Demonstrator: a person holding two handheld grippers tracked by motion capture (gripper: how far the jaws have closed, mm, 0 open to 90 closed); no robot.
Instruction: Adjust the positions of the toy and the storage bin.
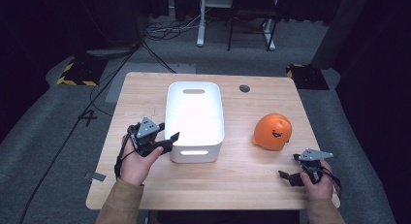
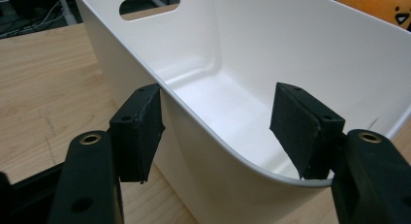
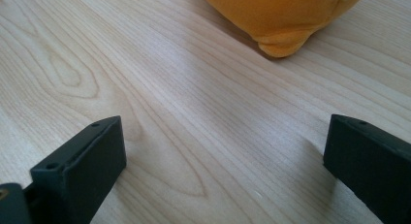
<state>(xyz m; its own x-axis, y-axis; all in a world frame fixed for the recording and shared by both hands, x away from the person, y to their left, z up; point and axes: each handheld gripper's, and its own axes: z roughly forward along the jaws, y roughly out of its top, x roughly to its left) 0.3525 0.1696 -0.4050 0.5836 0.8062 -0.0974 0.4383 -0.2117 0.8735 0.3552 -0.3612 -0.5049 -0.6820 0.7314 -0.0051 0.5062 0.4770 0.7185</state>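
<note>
An empty white bin [image 1: 196, 153] with handle slots stands in the middle of the wooden table [image 1: 242, 185]. My left gripper [image 1: 167, 132] is open at the bin's near left corner. In the left gripper view [image 2: 220, 112] its jaws straddle the bin wall [image 2: 291, 49], one outside and one inside, without pressing on it. An orange plush toy [image 1: 272, 131] with a smiling face lies to the right of the bin; its top peeks over the rim [image 2: 383, 3]. My right gripper [image 1: 290, 166] hovers open near the front right edge, low over bare wood [image 3: 225, 136], with the plush [image 3: 281, 15] just ahead.
A round cable hole [image 1: 245, 88] sits in the tabletop behind the bin. Beyond the table are grey carpet, loose cables [image 1: 165, 30], white desk legs [image 1: 200, 20] and yellow-black striped bases [image 1: 77, 73]. Bare wood lies left of the bin and along the front edge.
</note>
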